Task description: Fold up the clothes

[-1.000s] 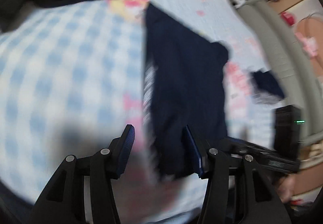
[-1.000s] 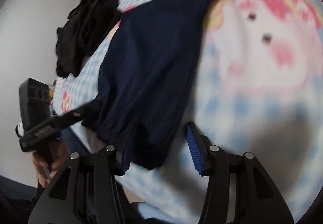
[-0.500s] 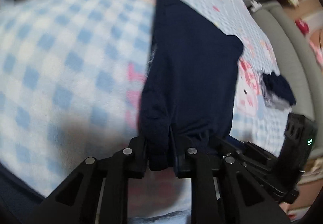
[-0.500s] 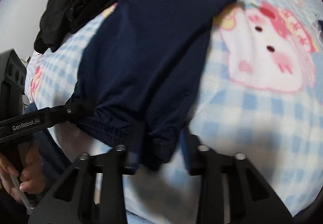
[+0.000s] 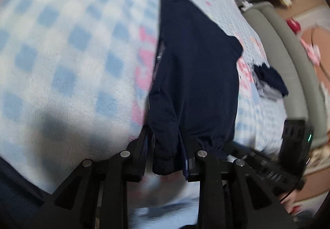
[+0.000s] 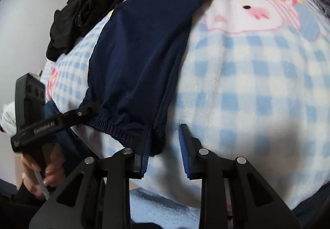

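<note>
Blanket [image 6: 257,76] under navy trousers [image 6: 140,47], black clothes pile [image 6: 82,14] beyond, small dark garment [image 5: 270,82] aside

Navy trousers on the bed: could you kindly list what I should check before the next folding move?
1. Left gripper holding the elastic edge of the navy trousers: ok, fabric fills its jaws, though they are opening.
2. Right gripper holding that edge: not ok, jaws opening, fabric lies against one pad only.
3. Trousers spread flat on the checked blanket: ok.
4. Black clothes pile away from the gripped edge: ok.
5. Far end lying square: cannot tell.
</note>
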The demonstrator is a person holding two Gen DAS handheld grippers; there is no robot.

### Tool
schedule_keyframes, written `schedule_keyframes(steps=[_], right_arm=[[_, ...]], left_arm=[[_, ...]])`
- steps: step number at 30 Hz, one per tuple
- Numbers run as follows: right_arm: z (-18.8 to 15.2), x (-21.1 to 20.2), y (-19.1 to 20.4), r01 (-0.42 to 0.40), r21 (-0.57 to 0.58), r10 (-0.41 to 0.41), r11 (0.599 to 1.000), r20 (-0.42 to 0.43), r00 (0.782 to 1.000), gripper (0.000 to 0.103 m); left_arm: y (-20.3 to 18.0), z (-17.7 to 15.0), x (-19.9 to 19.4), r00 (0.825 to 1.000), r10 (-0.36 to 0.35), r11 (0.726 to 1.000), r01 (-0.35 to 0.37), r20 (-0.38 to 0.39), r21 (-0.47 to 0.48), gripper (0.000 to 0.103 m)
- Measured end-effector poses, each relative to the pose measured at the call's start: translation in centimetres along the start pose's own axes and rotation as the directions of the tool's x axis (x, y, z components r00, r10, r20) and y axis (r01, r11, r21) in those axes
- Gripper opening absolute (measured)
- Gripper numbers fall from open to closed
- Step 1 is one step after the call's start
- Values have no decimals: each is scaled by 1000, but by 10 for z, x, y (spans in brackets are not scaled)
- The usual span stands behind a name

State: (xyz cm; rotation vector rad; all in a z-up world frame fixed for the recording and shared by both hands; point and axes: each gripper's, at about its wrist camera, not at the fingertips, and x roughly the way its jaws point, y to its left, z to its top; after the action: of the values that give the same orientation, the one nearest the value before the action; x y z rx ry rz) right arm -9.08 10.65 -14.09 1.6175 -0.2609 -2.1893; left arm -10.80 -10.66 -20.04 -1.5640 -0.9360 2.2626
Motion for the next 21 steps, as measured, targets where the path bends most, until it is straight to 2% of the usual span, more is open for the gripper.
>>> schedule_keyframes(steps=[2, 5, 8, 13, 15, 18, 19, 21], right_arm=[[3, 4, 7, 23, -33, -23, 999, -6, 1000, 23], [7, -6, 16, -4, -55, 5, 998, 21, 1000, 9], [3, -30, 28, 14, -109, -5, 994, 80, 997, 6], [-2, -60, 21, -14, -92, 25, 996, 119, 993, 6], [-10, -42, 16, -16, -81, 24, 997, 97, 995, 6], [-12, -24, 2, -27, -25, 28, 999, 18, 999, 12], [-12, -18, -2, -23, -6, 23, 1000, -1, 1000, 19], [-12, -8, -7, -20, 2, 20, 1000, -21, 1000, 22]], left_arm=[[-10, -1, 4, 1000, 12, 1000, -12, 4, 24, 23], [-22, -8, -7, 998, 43, 995, -47, 43, 91, 18], [-35, -10, -24, 998, 31, 992, -38, 58, 120, 17], [-53, -19, -43, 998, 40, 979, -50, 55, 199, 17], [-41, -23, -33, 998, 53, 984, -55, 17, 168, 20], [-17, -29, -17, 997, 65, 993, -60, -51, 105, 20], [-11, -30, -17, 998, 38, 996, -33, -59, 88, 21], [-4, -32, -13, 995, -16, 997, 23, -95, 67, 33]])
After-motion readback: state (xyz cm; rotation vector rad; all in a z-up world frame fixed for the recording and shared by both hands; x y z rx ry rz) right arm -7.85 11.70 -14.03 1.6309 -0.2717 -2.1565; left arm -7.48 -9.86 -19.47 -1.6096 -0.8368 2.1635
